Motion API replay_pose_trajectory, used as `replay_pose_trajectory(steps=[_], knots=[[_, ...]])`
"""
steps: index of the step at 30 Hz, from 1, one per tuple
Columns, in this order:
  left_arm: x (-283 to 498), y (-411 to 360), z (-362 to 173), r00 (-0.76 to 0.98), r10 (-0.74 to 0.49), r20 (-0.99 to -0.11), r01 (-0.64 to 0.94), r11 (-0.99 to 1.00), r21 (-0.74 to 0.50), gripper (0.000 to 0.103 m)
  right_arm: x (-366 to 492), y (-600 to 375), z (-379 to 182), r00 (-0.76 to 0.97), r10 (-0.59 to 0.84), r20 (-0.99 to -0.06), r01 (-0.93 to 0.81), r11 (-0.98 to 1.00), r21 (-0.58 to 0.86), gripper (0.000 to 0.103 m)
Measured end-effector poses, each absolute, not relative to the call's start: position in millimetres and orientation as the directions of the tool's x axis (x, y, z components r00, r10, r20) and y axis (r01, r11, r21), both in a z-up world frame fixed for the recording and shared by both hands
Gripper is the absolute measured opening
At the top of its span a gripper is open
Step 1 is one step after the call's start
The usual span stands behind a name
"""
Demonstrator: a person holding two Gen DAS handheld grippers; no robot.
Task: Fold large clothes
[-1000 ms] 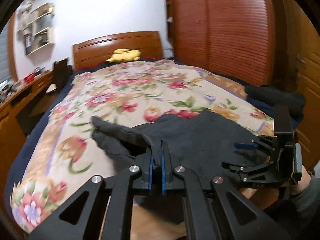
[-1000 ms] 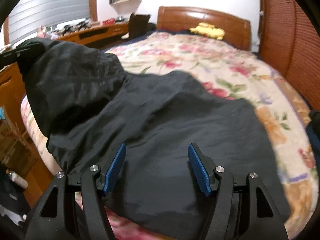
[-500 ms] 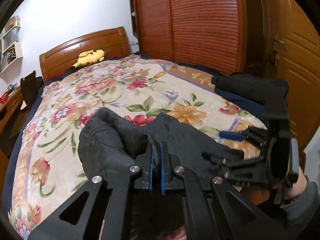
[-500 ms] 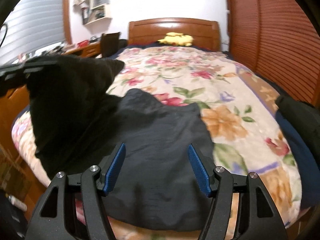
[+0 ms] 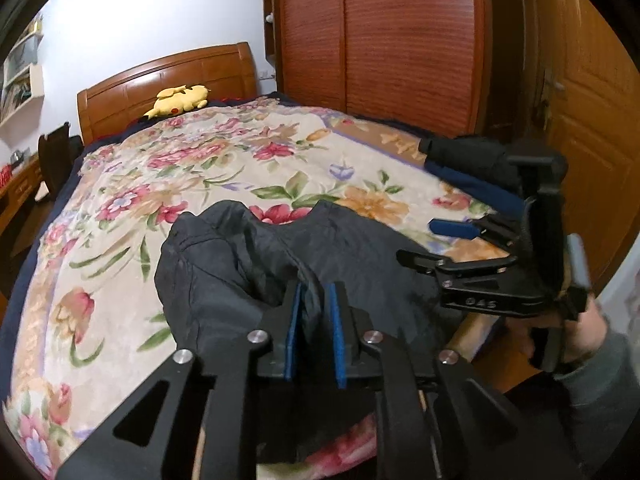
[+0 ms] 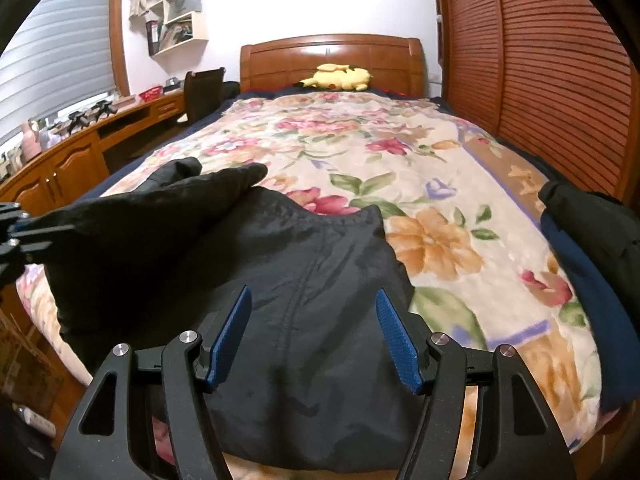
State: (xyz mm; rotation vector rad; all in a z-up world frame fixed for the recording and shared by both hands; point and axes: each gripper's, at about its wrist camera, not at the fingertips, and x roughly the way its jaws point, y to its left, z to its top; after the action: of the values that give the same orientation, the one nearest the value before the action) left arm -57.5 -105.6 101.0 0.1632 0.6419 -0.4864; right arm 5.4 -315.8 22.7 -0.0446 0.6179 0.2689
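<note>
Nearest, at the foot edge of the bed (image 6: 440, 184): left gripper (image 5: 314, 322) pinching a raised fold of the dark garment (image 6: 320, 280), pads almost together with cloth between. Right gripper (image 6: 314, 336) spread wide above the flat panel, empty. Garment's long axis across the foot edge; lifted half toward the left, nearer that gripper. Farther off, near the headboard, a yellow plush toy (image 6: 340, 76).

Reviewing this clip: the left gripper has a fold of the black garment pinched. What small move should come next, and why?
Probably lower and release. The left gripper is pinching a raised fold of the black garment that already drapes over the flat part on the floral blanket. The right gripper hovers open above it, free to smooth afterwards.
</note>
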Motion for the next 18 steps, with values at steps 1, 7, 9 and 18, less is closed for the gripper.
replay_pose_trajectory(steps=[1, 7, 9, 18], knots=[[-61.5, -99.2, 103.1, 0.696, -0.390, -0.603, 0.481, 0.876, -0.011, 0.016, 4.8, -314.1, 23.9, 0.784, 0.240, -0.573, -0.267, 0.963, 0.037, 0.066], [-88.4, -51.9, 105.1, 0.746, -0.361, -0.560, 0.440, 0.898, 0.006, 0.028, -2.0, -299.3, 37.0, 0.807, 0.260, -0.531, -0.295, 0.955, 0.019, 0.066], [-94.9, -32.5, 97.9, 0.772, -0.325, -0.547, 0.405, 0.914, 0.028, 0.034, -6.6, -290.6, 43.4, 0.812, 0.274, -0.515, -0.316, 0.949, 0.007, 0.066], [-99.9, 36.3, 54.6, 0.792, -0.222, -0.568, 0.279, 0.960, 0.015, 0.041, -22.2, -245.3, 77.4, 0.838, 0.337, -0.429, -0.378, 0.926, -0.011, 0.066]])
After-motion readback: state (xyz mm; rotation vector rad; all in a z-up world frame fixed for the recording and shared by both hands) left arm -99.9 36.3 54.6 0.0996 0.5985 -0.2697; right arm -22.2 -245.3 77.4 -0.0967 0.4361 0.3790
